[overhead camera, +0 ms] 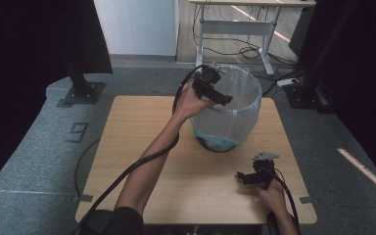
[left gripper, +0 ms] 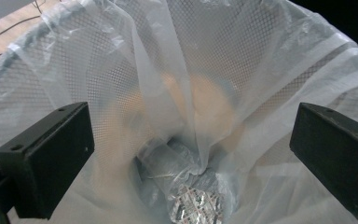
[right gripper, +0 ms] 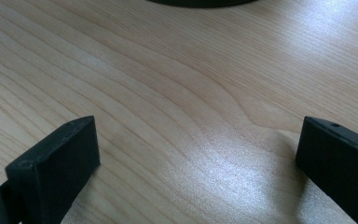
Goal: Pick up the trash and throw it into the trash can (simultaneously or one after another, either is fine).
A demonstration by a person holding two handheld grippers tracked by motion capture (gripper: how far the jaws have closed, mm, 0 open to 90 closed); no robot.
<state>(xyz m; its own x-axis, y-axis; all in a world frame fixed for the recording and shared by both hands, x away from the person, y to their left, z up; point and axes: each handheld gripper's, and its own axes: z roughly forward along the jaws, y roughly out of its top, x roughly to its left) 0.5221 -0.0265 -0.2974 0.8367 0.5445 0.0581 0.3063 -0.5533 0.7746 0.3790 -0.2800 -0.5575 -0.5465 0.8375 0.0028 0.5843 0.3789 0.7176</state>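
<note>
A white mesh bin [overhead camera: 227, 112] lined with a clear plastic bag [left gripper: 168, 56] stands at the back middle of the wooden table [overhead camera: 142, 142]. My left gripper [overhead camera: 223, 99] is held over the bin's left rim and points down into it. Its jaws are open, with nothing between them [left gripper: 193, 140]. Crumpled silvery packaging [left gripper: 193, 205] lies at the bottom of the bag. Low over the table's front right, my right gripper [overhead camera: 242, 177] is open too and empty [right gripper: 198, 149], above bare wood [right gripper: 168, 84].
The bin's dark base [right gripper: 196, 2] shows at the top edge of the right gripper view. Beyond the table are a grey carpet, black stands [overhead camera: 81, 88] at both sides and a desk frame [overhead camera: 235, 24] with cables on the floor.
</note>
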